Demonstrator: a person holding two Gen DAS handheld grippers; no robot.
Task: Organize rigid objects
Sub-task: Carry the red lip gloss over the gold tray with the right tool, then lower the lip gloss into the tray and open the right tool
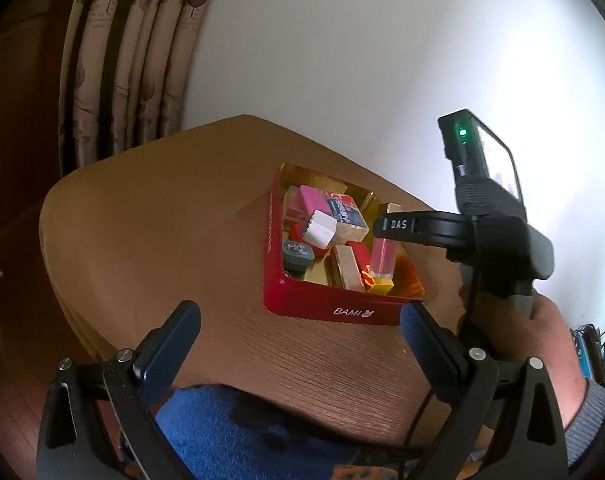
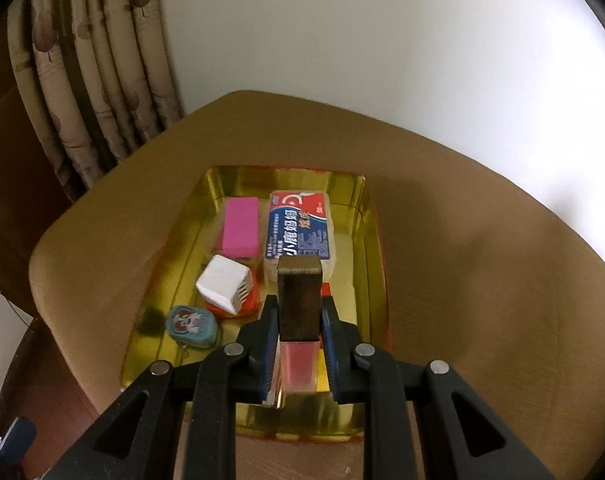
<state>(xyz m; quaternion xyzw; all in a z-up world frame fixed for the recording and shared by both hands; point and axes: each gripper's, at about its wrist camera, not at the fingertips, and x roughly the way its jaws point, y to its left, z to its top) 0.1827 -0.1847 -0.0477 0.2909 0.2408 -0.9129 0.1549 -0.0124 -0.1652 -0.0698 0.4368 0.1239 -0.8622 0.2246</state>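
A tan wooden table (image 1: 150,232) with rounded corners and a fine ribbed grain is the landmark. Behind it rises a plain white wall (image 1: 342,48), brightest toward the table's right side. At the table's far left corner hangs a beige curtain (image 1: 130,52) in vertical folds, printed with brown leaf shapes. Left of the curtain stands dark brown wooden furniture (image 2: 6,128). Below the table's left edge, reddish-brown floor (image 1: 10,432) shows.

Lighting: soft daylight, strongest at right, washing out the white wall (image 1: 382,60). Glare: gold tin interior (image 2: 342,240). Corners dark, heavily curved by fisheye. Curtain (image 2: 82,80) slightly blurred; near fingers (image 2: 268,344) soft.
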